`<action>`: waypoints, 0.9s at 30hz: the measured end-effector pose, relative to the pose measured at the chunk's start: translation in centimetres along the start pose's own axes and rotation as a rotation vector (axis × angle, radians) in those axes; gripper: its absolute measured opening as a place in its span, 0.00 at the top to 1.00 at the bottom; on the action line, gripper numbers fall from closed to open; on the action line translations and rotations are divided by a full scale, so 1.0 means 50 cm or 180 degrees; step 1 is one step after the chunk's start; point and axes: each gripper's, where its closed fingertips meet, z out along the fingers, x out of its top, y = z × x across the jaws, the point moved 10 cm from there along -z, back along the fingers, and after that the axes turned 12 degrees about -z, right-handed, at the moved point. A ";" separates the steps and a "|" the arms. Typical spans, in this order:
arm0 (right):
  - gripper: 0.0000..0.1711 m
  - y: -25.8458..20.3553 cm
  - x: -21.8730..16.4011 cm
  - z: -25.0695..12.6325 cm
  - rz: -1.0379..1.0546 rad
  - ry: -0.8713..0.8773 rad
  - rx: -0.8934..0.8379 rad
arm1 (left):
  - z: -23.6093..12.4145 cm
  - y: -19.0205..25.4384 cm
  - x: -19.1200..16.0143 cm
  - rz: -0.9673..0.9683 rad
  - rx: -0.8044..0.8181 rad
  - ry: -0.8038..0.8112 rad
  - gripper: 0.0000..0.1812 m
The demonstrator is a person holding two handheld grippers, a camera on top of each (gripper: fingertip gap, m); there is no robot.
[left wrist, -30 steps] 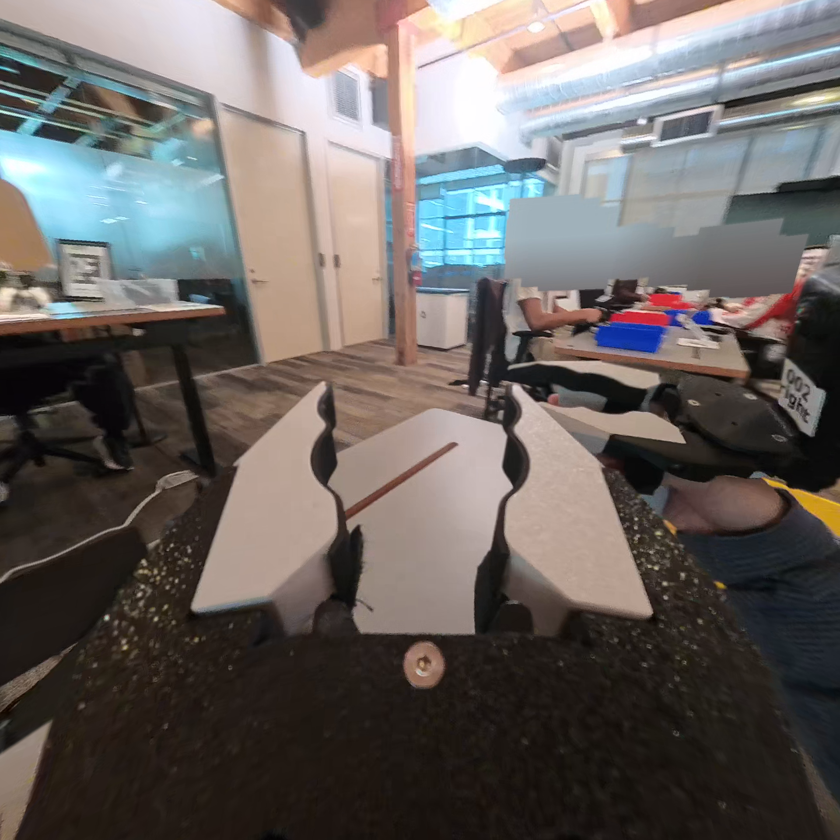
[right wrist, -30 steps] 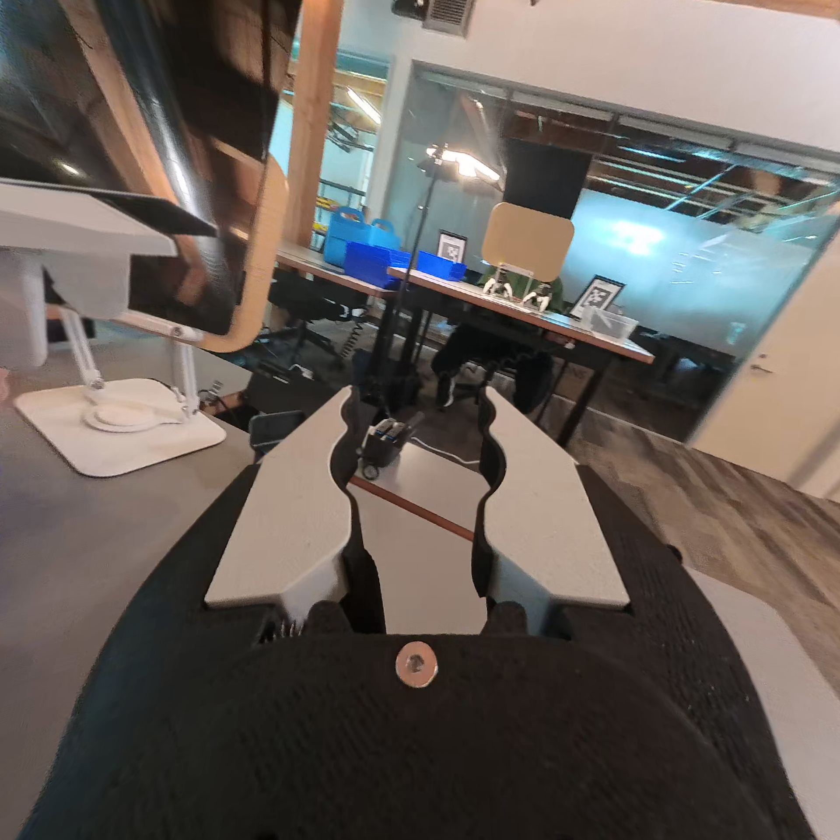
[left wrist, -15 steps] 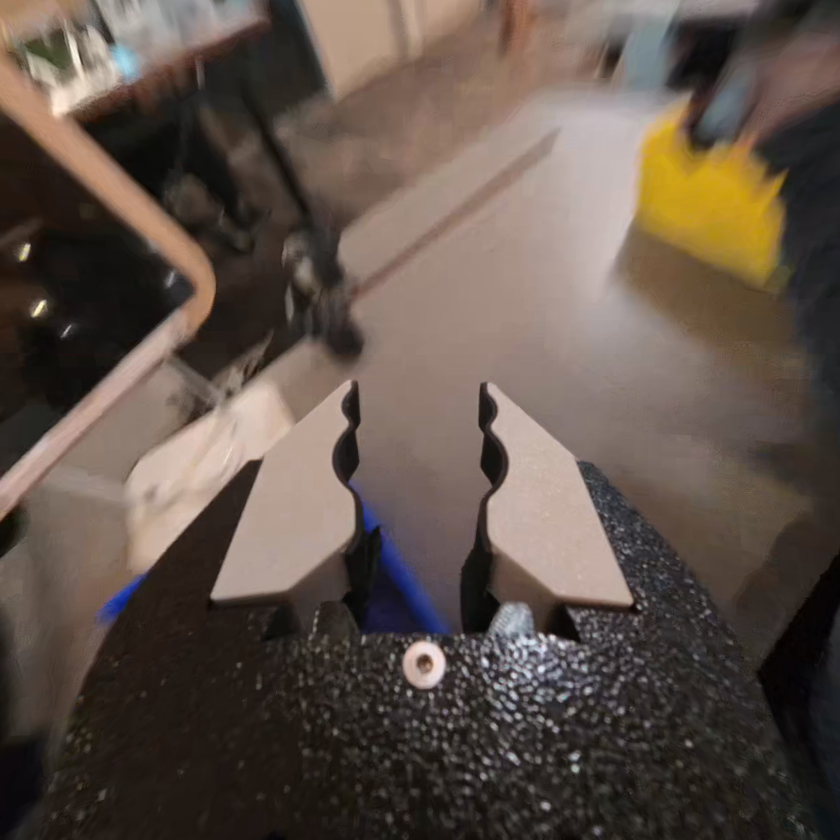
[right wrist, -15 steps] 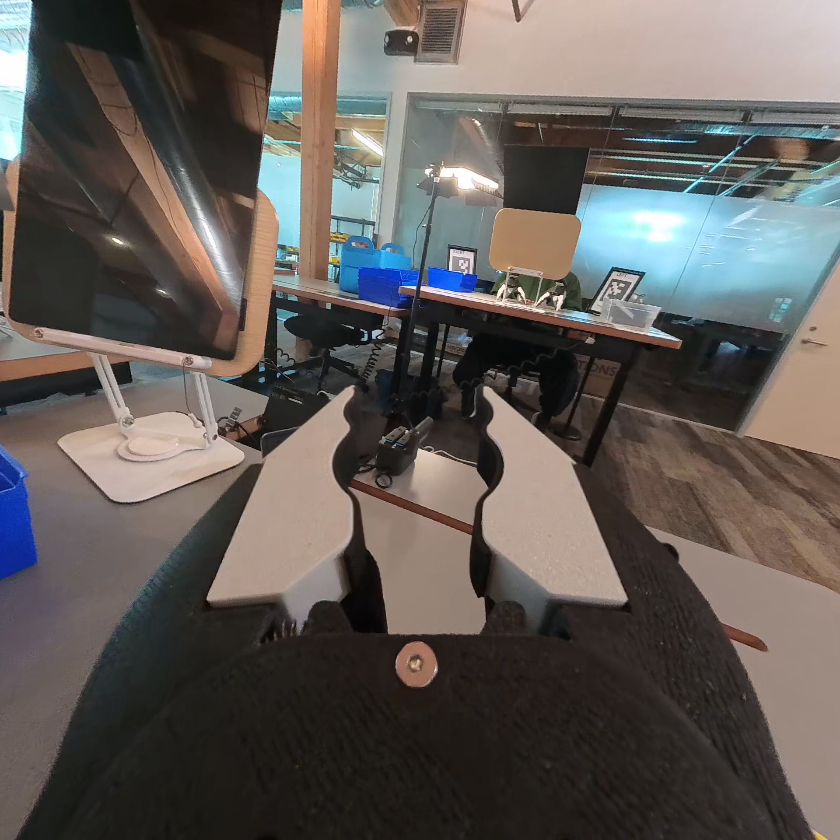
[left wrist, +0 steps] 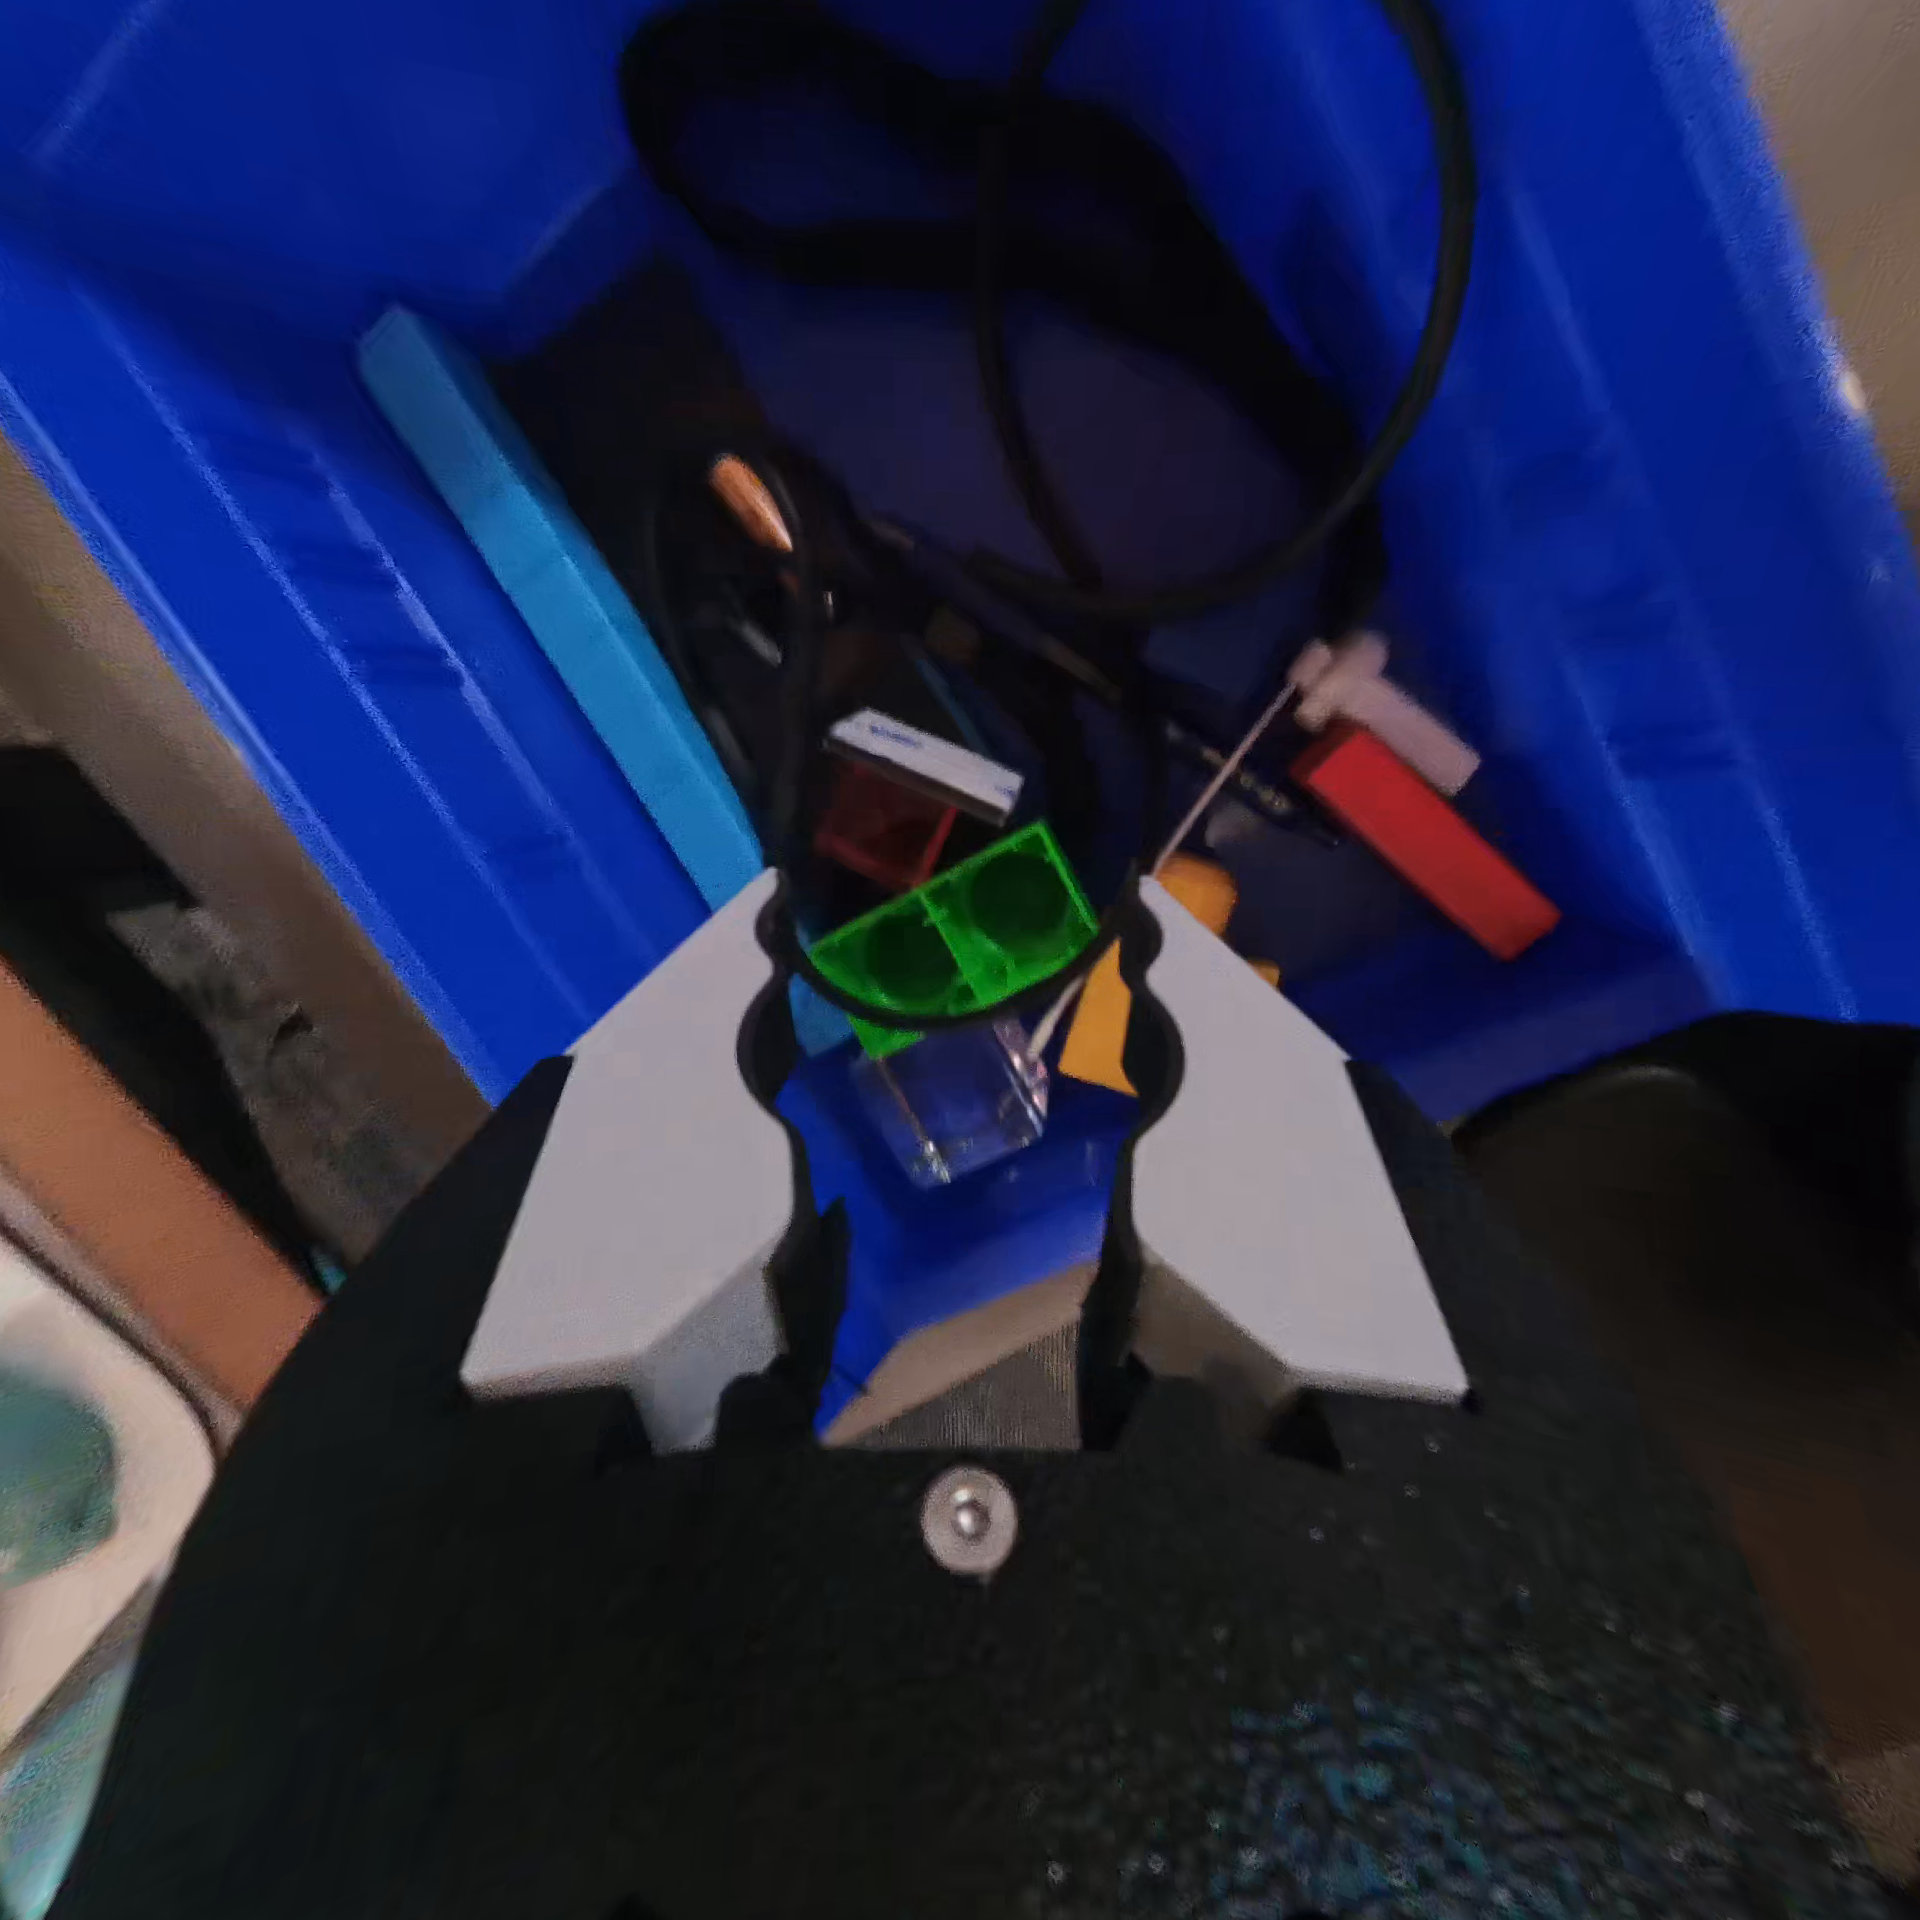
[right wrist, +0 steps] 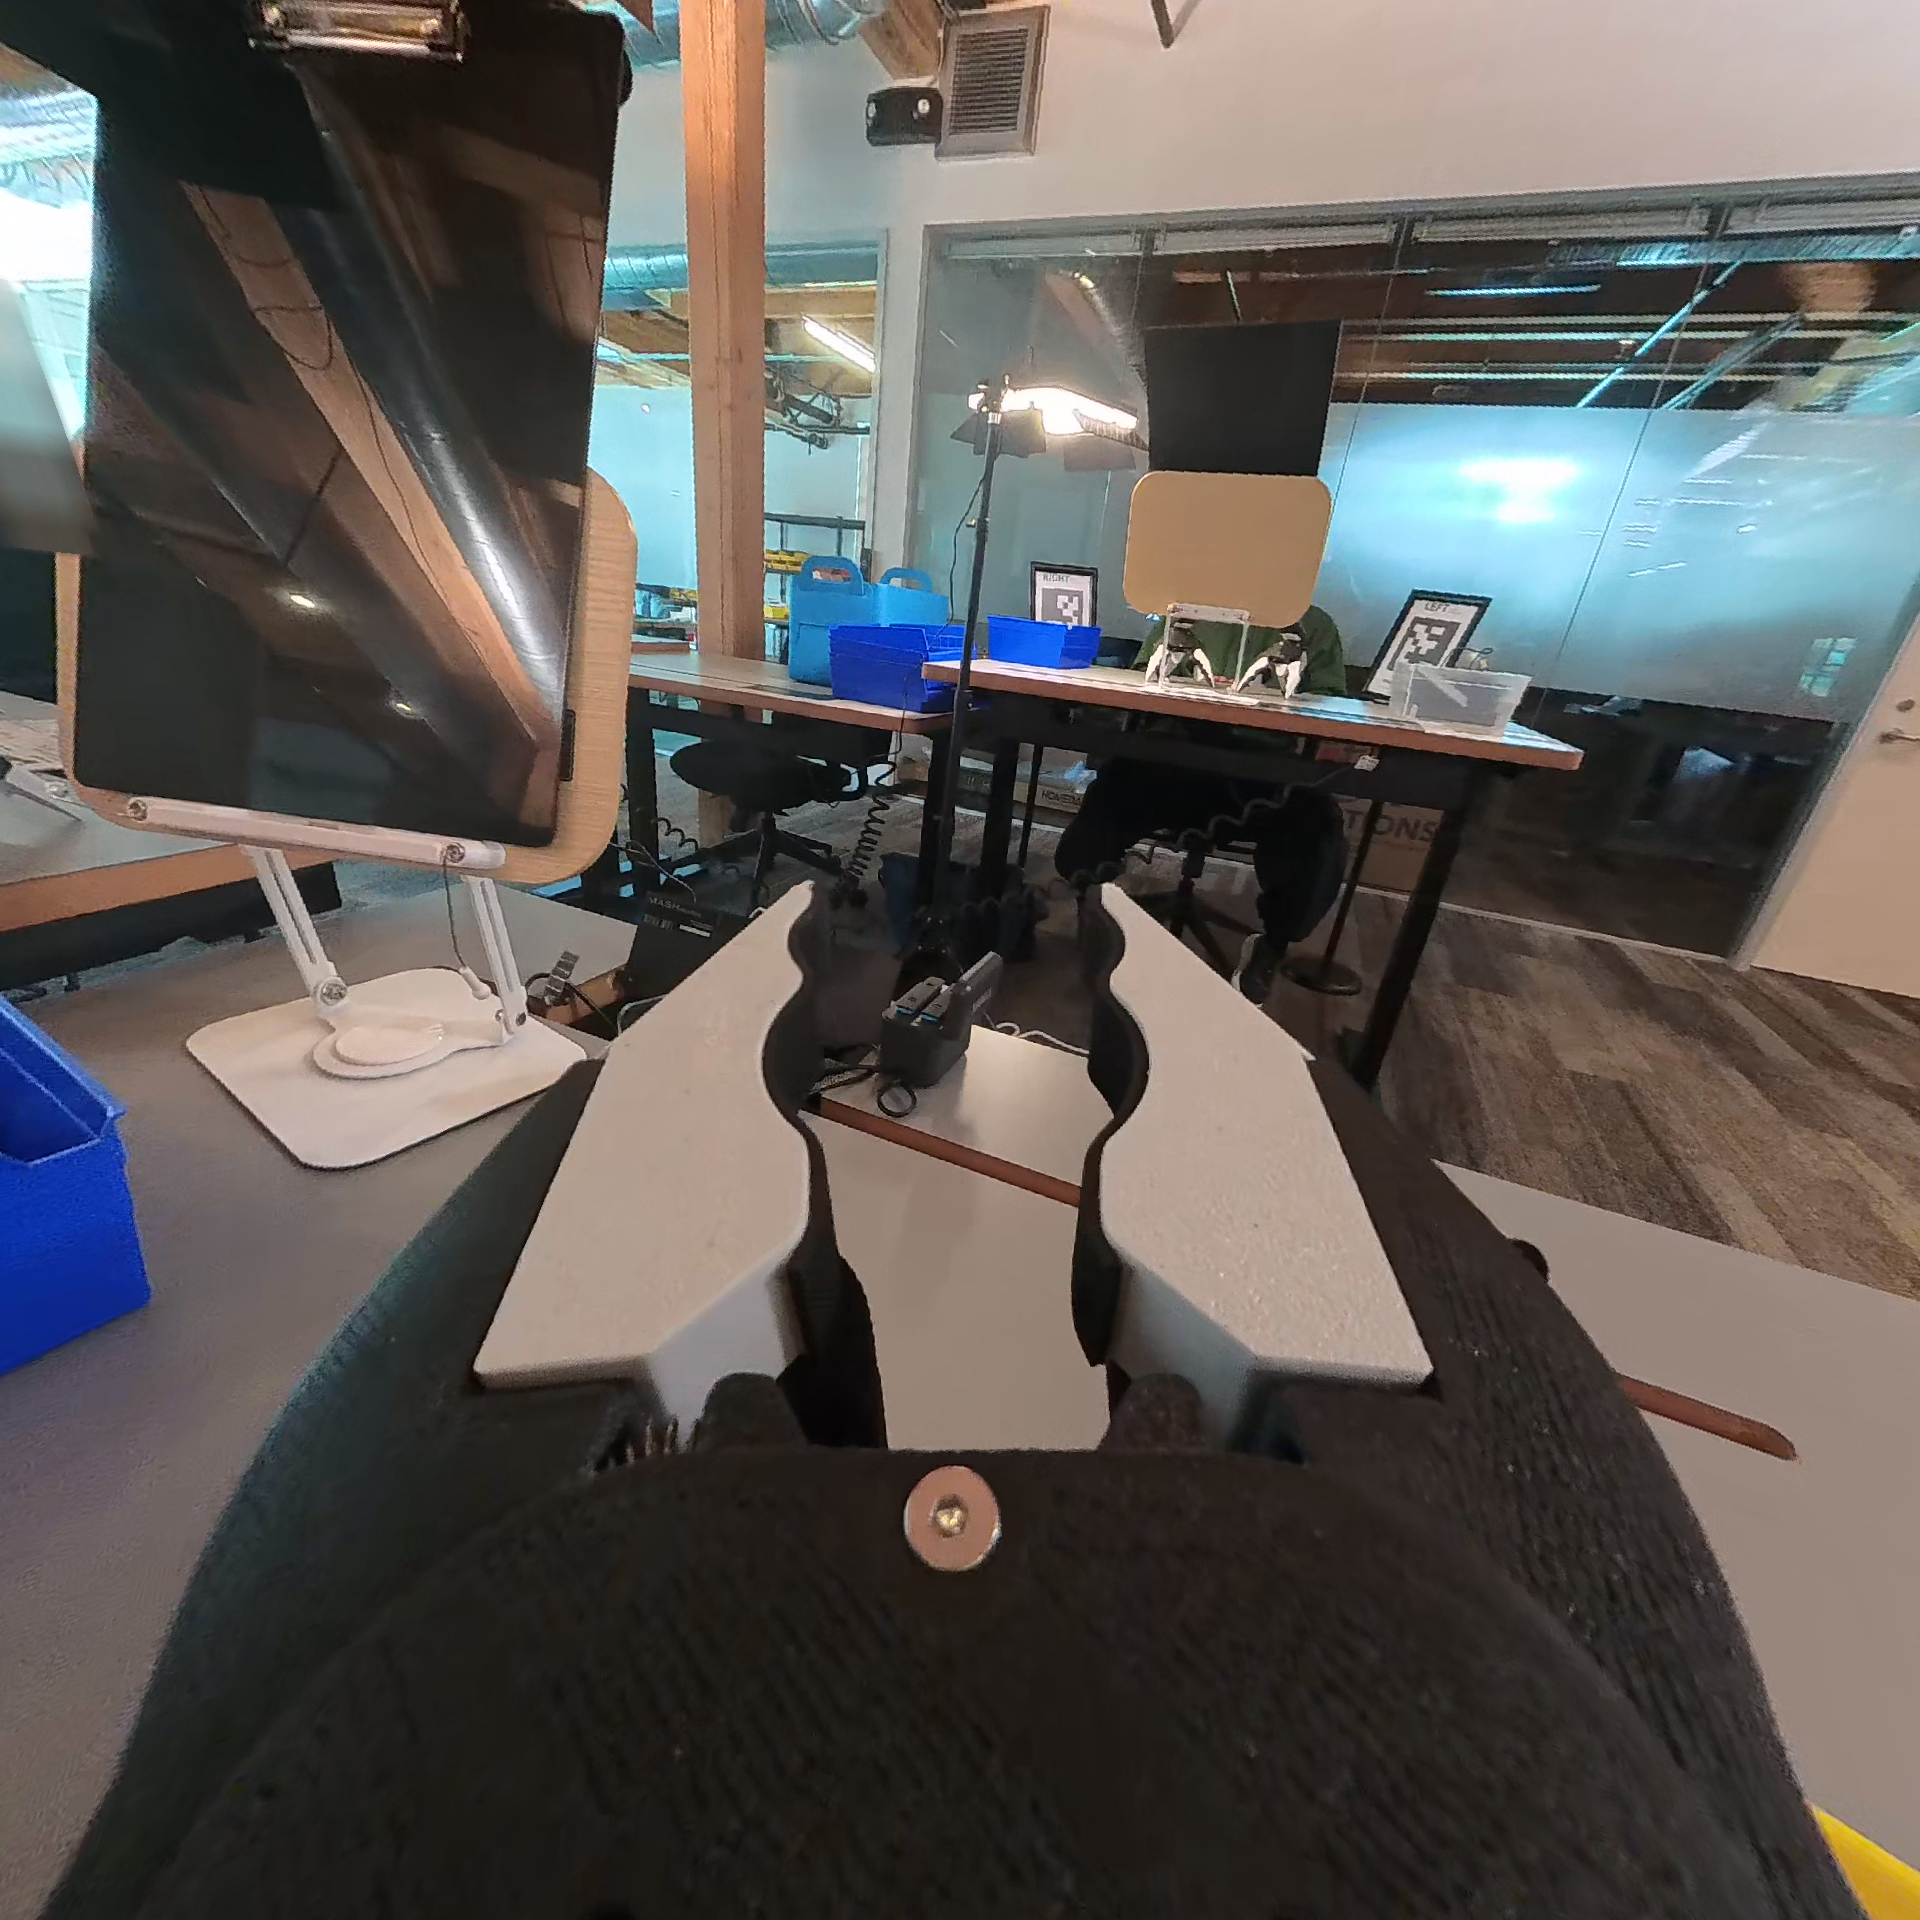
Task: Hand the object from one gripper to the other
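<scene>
So the left gripper (left wrist: 956, 914) hangs with jaws apart over a glossy blue plastic bin (left wrist: 1621, 540) holding a see-through green block (left wrist: 951, 940), while the right gripper (right wrist: 956, 914) gapes empty too.

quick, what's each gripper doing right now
Left gripper: open, empty, over the blue bin.
Right gripper: open, empty.

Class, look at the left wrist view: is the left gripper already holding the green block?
No. The left gripper is open above the blue bin, and the green block lies loose between its fingertips, ungripped.
</scene>
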 end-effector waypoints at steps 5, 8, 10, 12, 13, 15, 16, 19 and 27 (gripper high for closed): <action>0.73 0.008 -0.002 -0.006 0.0053 -0.0008 -0.0026 | 0.025 -0.031 0.008 0.0384 -0.0193 -0.0172 0.70; 0.73 0.012 -0.005 -0.008 0.0058 -0.0033 -0.0054 | 0.036 -0.045 0.014 0.0523 -0.0249 -0.0295 0.73; 0.73 0.014 -0.008 -0.007 0.0074 -0.0046 -0.0064 | 0.044 -0.051 0.024 0.0517 -0.0313 -0.0305 0.74; 0.73 0.014 -0.010 -0.005 0.0083 -0.0071 -0.0053 | 0.055 -0.054 0.030 0.0547 -0.0367 -0.0367 0.75; 0.73 0.013 -0.011 -0.005 0.0078 -0.0086 -0.0050 | 0.062 -0.054 0.031 0.0566 -0.0376 -0.0431 0.75; 0.73 0.013 -0.013 -0.003 0.0060 -0.0111 -0.0048 | 0.072 -0.057 0.036 0.0594 -0.0352 -0.0462 0.75; 0.73 0.013 -0.014 -0.003 0.0057 -0.0118 -0.0048 | 0.075 -0.057 0.039 0.0615 -0.0355 -0.0458 0.75; 0.73 0.012 -0.015 0.000 0.0061 -0.0131 -0.0037 | 0.082 -0.062 0.043 0.0652 -0.0341 -0.0514 0.79; 0.73 0.005 -0.016 0.005 0.0021 -0.0174 -0.0004 | 0.097 -0.058 0.049 0.0828 -0.0398 -0.0571 0.85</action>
